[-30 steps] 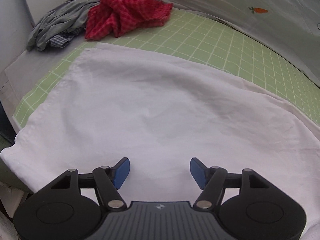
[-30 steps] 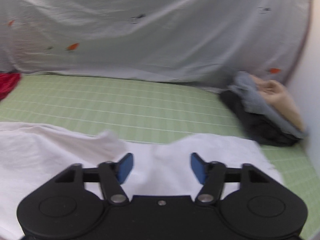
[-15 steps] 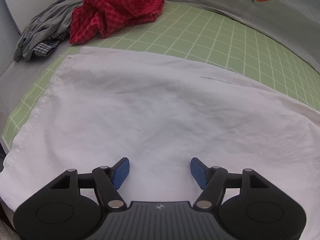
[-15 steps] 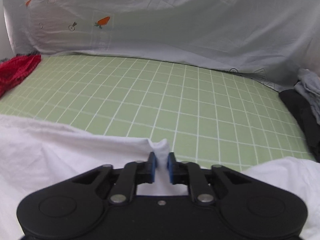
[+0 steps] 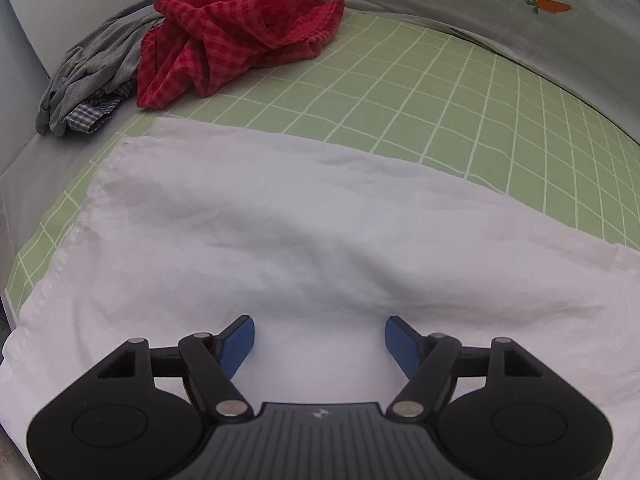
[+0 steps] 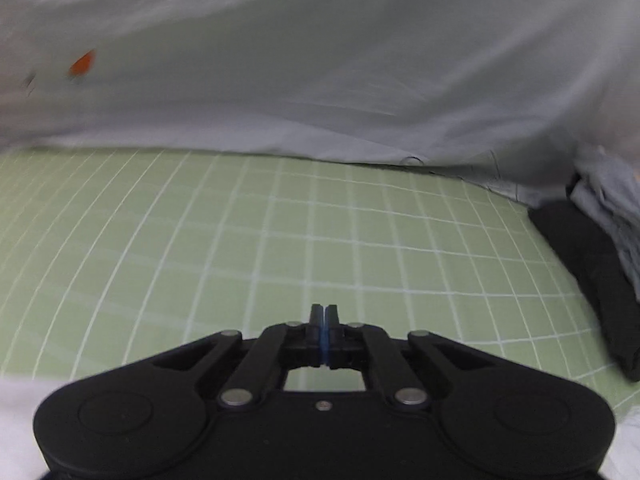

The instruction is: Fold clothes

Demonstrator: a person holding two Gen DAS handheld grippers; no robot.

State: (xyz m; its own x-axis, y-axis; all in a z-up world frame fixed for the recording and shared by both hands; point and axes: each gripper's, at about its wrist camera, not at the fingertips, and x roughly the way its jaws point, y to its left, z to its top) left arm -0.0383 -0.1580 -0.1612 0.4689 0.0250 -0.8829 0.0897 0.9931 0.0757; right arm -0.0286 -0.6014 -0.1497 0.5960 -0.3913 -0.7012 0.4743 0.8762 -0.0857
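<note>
Work surface: a green cutting mat with a white grid (image 5: 460, 92) is covering the desk, with a pale grey printed sheet (image 6: 320, 60) hanging behind it.
Task item: a large white cotton garment (image 5: 280, 232) is lying spread across the near part of the mat, lightly wrinkled, with a stitched hem along its left edge.
Left tongs (image 5: 320, 338): these are hovering over the garment's near middle; the blue pads are standing wide apart and opening further, pressing on nothing.
Right tongs (image 6: 324, 320): the pads are pressed fully together with no cloth showing between them; these are pointing over bare mat.
Unfolded stock: a crumpled red checked cloth (image 5: 236, 40) and a grey garment (image 5: 92, 72) are waiting at the far left.
Finished stock: dark and grey clothes (image 6: 600, 256) are sitting stacked at the far right, apparently folded.
Progress: the white garment is appearing flat and ready; its folds are judged to be outstanding.
</note>
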